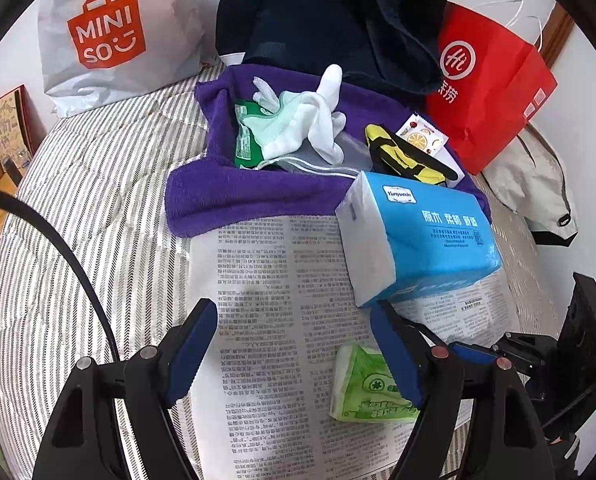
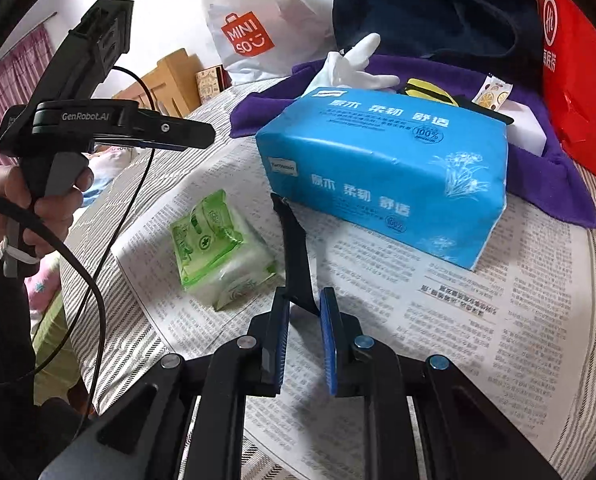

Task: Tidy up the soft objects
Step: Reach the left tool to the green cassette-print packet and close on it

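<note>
A blue tissue pack (image 1: 421, 236) (image 2: 381, 172) lies on a newspaper (image 1: 282, 320) (image 2: 437, 320) spread on a striped bed. A small green tissue packet (image 1: 365, 388) (image 2: 218, 252) lies on the paper nearer me. Behind them a purple towel (image 1: 234, 196) (image 2: 557, 184) holds white gloves (image 1: 317, 124) (image 2: 353, 68), a yellow-black item (image 1: 401, 156) and a sachet (image 1: 421, 136). My left gripper (image 1: 294, 320) is open and empty over the newspaper, its right finger beside the green packet. My right gripper (image 2: 303, 308) has narrow jaws with nothing between them, low over the paper.
A white MINISO bag (image 1: 110, 36) (image 2: 250, 28) stands at the back left, a red paper bag (image 1: 493, 88) (image 2: 577, 76) at the back right, dark clothing (image 1: 329, 12) between them. A beige bag (image 1: 537, 184) lies at the right bed edge.
</note>
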Demonstrator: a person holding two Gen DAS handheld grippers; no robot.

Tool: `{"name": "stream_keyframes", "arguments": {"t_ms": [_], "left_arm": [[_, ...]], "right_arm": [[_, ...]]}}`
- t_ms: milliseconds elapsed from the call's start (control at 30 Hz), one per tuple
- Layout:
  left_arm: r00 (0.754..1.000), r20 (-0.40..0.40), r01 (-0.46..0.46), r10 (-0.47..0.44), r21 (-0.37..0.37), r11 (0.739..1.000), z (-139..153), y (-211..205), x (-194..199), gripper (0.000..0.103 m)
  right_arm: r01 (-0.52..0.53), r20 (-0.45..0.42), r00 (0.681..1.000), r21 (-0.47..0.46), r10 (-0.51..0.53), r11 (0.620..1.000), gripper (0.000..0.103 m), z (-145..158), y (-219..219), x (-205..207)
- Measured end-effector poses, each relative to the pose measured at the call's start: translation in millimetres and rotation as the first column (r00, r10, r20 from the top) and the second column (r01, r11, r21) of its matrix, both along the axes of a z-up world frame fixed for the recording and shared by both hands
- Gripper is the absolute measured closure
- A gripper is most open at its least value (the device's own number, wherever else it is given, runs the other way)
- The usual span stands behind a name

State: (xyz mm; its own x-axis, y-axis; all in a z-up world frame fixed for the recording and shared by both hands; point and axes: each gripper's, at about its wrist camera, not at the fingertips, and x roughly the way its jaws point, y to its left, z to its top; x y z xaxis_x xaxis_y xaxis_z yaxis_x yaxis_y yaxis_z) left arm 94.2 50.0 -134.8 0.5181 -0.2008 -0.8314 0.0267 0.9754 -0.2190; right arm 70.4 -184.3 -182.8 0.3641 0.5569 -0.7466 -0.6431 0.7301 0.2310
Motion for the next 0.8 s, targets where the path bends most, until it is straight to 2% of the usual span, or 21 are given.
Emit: {"name": "stream_keyframes", "arguments": {"t_ms": [100,267,367,400,433,800], "left_arm": [[1.000,-0.004,0.004,-0.004,0.001,1.000,-0.9,-1.7,-0.3,0.025],[1.000,-0.011,0.026,-0.026,0.023,0.999,-3.9,-7.3,-2.4,0.025],[0.999,-0.018,0.041,-0.040,0.032,0.999,-7.2,-10.6,-4.9,0.025],[0.999,-0.020,0.042,-0.042,0.035,0.998,-8.1,-10.9,-5.7,0.025],[0.999,-0.022,0.043,-0.042,0.038,0.998,-8.5,-10.8,-6.1,0.025],[0.994,-0.013,0.110,-0.110,0.047,0.993,-9.4,-27.5,-23.9,0.025]], "right_arm": [[0.029,-0.020,0.999,0.032,-0.029,0.999,0.086,0.0,-0.4,5.0],[0.053,0.010,0.999,0.003,-0.053,0.999,0.086,1.0,10.5,13.2],[0.041,0.028,0.999,-0.017,-0.041,0.999,0.093,-0.2,17.6,12.7],[0.044,0.036,0.998,-0.025,-0.043,0.999,0.099,-0.1,18.1,11.1],[0.049,0.043,0.998,-0.032,-0.048,0.998,0.100,0.1,18.3,10.9],[0.131,0.048,0.990,-0.011,-0.130,0.991,0.100,19.3,-15.1,-13.5]]}}
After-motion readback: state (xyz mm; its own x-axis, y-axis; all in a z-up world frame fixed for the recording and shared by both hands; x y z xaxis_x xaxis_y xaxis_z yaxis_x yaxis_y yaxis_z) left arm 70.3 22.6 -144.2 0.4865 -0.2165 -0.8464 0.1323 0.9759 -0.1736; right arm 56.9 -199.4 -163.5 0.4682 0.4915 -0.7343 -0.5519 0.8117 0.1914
